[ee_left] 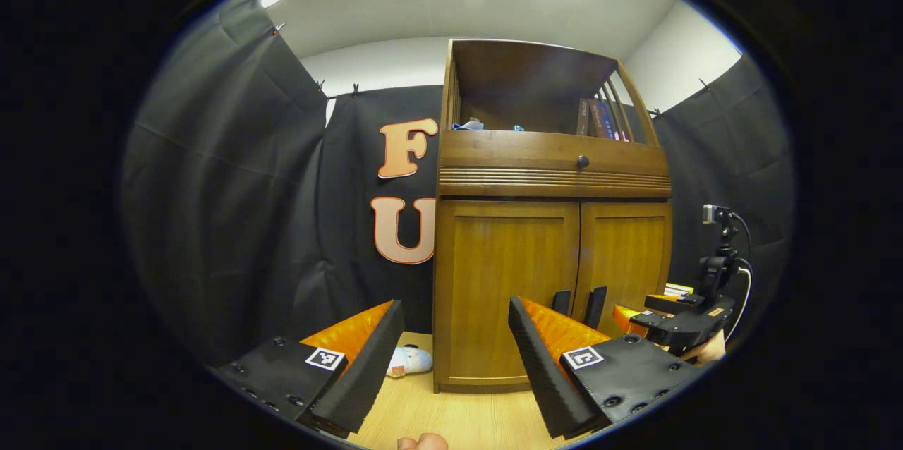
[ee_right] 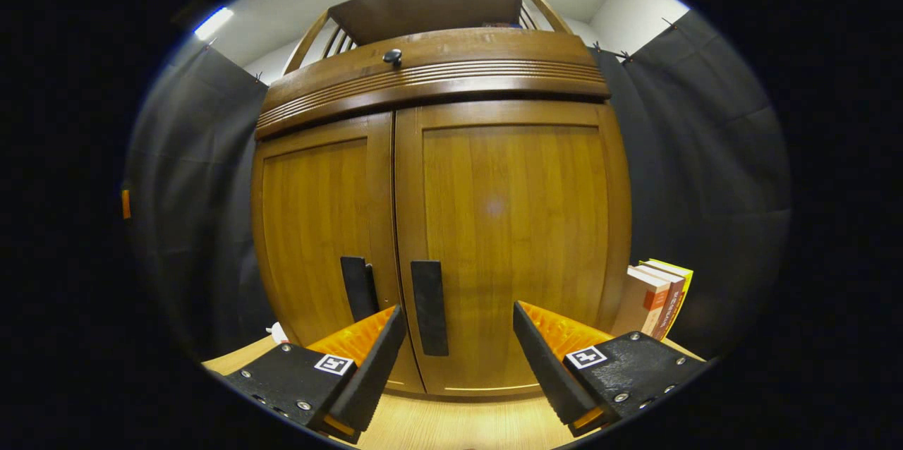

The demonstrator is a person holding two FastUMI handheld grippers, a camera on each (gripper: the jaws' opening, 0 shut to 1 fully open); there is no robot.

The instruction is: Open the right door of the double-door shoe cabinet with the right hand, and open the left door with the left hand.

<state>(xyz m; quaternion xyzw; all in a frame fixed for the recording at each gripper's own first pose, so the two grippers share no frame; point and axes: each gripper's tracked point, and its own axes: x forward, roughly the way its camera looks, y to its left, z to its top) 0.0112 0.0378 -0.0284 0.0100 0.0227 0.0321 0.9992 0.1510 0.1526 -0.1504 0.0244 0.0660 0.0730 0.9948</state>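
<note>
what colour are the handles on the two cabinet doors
Black, against the brown wood doors; the right door handle and left door handle show best in the right gripper view.

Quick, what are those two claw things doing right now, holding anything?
Left gripper: open, holding nothing.
Right gripper: open, holding nothing, close to the right door's handle.

No legible txt; book spines (ee_right: 652,302) too blurry.
</note>
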